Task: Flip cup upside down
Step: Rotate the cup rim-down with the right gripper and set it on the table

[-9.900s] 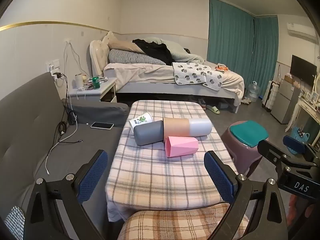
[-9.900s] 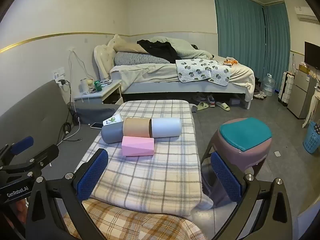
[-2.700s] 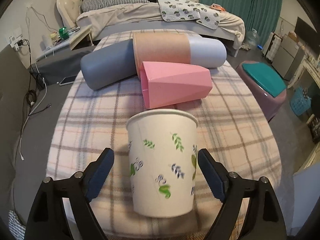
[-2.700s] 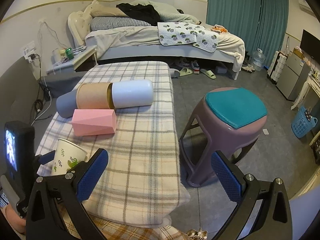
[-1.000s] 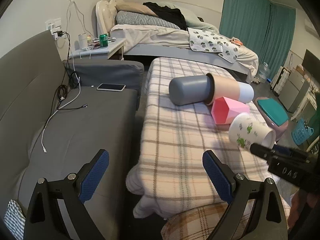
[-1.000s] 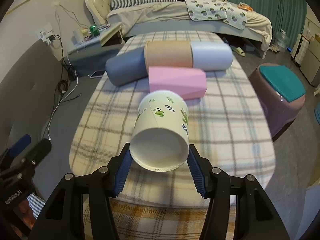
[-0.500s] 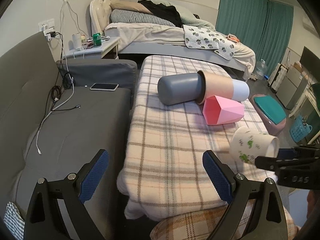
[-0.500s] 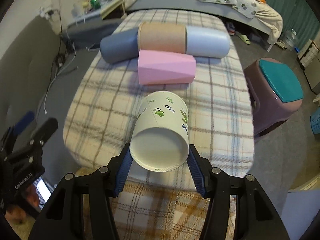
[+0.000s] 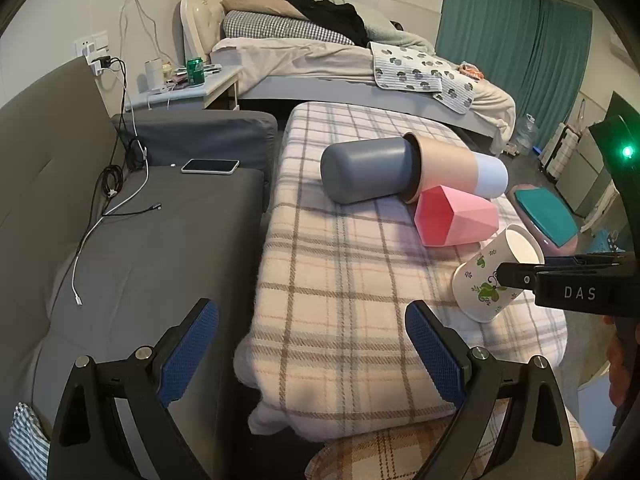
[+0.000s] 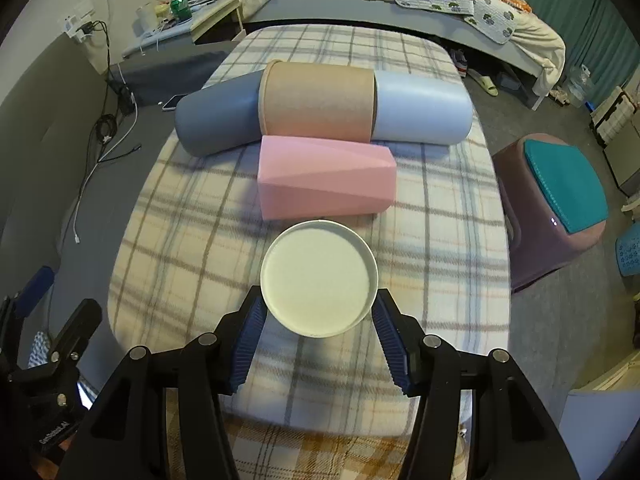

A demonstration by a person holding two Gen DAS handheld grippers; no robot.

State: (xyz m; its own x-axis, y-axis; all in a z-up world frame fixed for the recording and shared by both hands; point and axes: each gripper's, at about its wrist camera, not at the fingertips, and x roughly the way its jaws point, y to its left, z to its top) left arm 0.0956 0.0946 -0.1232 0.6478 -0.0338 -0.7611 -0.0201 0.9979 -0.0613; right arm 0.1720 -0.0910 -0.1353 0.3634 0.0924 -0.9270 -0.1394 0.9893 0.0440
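The white paper cup (image 10: 319,278) with green leaf prints is held in my right gripper (image 10: 319,326), which is shut on its sides. Its flat base faces the right wrist camera, mouth pointing down toward the plaid table (image 10: 192,216). In the left wrist view the cup (image 9: 490,276) hangs tilted, base up and to the right, above the table's right front edge, held by the right gripper (image 9: 520,278). My left gripper (image 9: 312,350) is open and empty, low over the table's front left corner.
A grey cup (image 10: 216,122), a tan cup (image 10: 318,100), a pale blue cup (image 10: 420,108) and a pink faceted cup (image 10: 326,178) lie on their sides mid-table. A grey sofa (image 9: 132,240) with a phone (image 9: 210,166) is left. A purple stool (image 10: 560,200) stands right.
My right gripper has turned the cup further over, so its base now faces the camera squarely, and has carried it lower over the table's front edge. The left gripper stays open and pulled back.
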